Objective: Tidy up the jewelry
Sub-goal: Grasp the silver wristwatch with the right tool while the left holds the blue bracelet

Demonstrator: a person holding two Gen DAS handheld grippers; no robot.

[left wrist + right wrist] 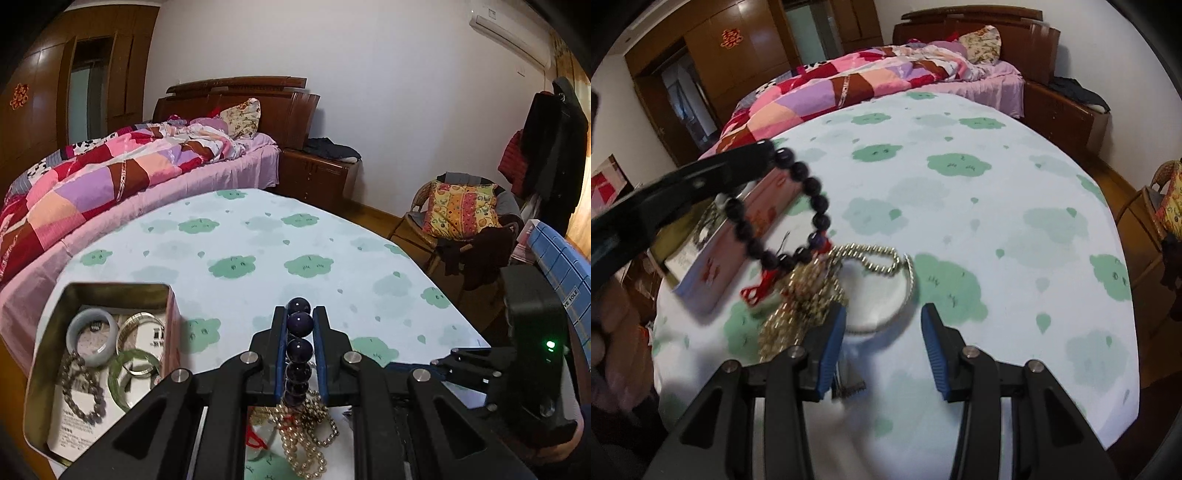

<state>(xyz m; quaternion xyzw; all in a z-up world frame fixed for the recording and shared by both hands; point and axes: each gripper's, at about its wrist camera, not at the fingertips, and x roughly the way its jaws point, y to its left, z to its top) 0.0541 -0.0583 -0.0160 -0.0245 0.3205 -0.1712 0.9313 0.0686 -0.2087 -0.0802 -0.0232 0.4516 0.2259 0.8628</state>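
My left gripper (300,317) is shut on a dark purple bead bracelet (298,350) and holds it lifted above the table; the bracelet also shows hanging in the right wrist view (812,206). Below it lies a heap of gold bead chains (306,439) with a red tassel (755,291) and a silver bangle (908,284). An open metal tin (44,369) at the left holds a pale jade bangle (92,338), a silver bangle (140,328), a green bangle (135,373) and a grey bead bracelet (79,395). My right gripper (882,325) is open and empty, just in front of the heap.
The round table (997,184) has a white cloth with green clouds. A bed (110,177) with a patchwork quilt stands behind it. A wicker chair (461,218) with a cushion is at the right. The right gripper body (532,354) is near the table's right edge.
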